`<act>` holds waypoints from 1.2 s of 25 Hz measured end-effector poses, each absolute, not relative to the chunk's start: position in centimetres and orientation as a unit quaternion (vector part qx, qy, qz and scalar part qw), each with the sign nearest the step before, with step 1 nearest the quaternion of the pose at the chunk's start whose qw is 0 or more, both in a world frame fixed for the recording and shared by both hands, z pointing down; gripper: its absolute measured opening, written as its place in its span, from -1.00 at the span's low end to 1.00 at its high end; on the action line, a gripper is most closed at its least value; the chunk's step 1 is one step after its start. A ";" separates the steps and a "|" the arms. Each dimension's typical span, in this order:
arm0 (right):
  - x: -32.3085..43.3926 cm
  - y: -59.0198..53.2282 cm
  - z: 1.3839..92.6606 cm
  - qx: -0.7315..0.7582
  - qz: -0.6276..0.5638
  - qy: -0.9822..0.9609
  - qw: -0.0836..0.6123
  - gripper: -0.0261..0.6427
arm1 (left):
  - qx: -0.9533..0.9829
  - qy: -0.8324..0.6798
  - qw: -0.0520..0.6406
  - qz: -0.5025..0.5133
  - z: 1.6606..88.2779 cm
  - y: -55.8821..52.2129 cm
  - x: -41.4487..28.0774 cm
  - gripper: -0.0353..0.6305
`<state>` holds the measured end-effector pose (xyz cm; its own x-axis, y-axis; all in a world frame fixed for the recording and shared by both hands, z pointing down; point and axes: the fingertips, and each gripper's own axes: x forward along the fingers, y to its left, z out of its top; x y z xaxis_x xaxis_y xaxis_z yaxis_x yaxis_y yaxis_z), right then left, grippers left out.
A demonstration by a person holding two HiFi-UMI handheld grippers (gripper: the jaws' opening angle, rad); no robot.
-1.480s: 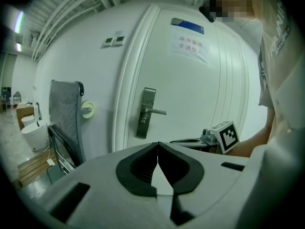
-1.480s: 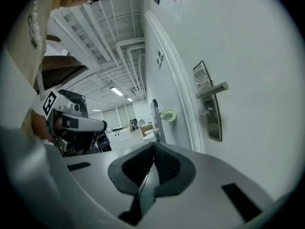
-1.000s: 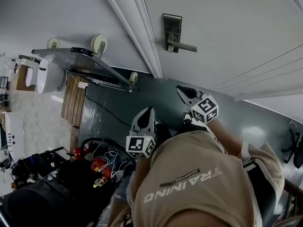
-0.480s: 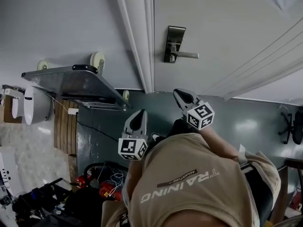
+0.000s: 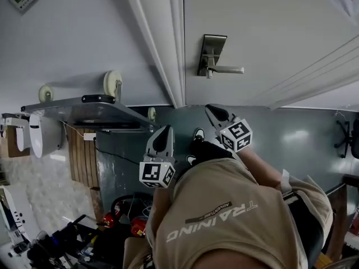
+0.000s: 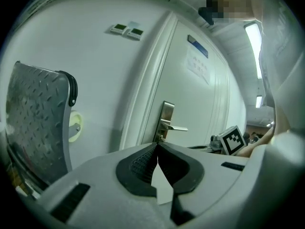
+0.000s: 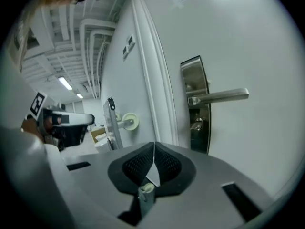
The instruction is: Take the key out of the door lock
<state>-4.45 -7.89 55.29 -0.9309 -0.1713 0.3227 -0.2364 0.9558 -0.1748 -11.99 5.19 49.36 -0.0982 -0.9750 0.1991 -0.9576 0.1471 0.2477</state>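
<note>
White door (image 5: 269, 32), steel lock plate (image 7: 196, 104) with lever handle (image 7: 219, 97). Key (image 7: 196, 124) sits in lock, just under lever. Jaws of left hand-held gripper (image 6: 157, 147) together, nothing between. Jaws of right hand-held gripper (image 7: 153, 149) also together, empty, pointed toward lock plate, apart from key.

Door (image 5: 269, 32): smooth white painted face, low sheen. Lock plate (image 7: 196, 80): brushed metal, satin. Lever handle (image 7: 219, 97): same metal, brighter. Key (image 7: 196, 125): small, shiny metal. Floor (image 5: 291, 133): dark, glossy, mirrors lights. Trolley deck (image 6: 33, 118): grey metal, raised tread pattern, rough. Left gripper (image 6: 157, 146), right gripper (image 7: 153, 147): matt grey plastic bodies, black ribbed pads (image 6: 140, 165). Shirt (image 5: 224, 217): tan cloth, matt.
</note>
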 end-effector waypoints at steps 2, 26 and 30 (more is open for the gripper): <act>-5.8 -9.4 55.4 0.112 0.047 -0.979 0.164 -0.88 | 0.655 -0.738 0.163 -0.008 49.4 3.9 -13.0 -0.87; -6.2 -19.0 54.9 0.252 0.165 -0.944 0.137 -0.88 | 0.798 -0.589 0.109 0.061 46.3 -12.6 -14.5 -0.87; -6.1 -20.0 56.1 0.275 0.209 -0.927 0.143 -0.87 | 0.814 -0.573 0.093 0.035 44.5 -14.1 -14.5 -0.87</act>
<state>-6.08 -19.95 56.06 -0.8076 -0.4512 0.3798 -0.5705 0.7610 -0.3089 -14.47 -14.10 44.46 0.3410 -0.9256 0.1643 -0.9388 -0.3262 0.1110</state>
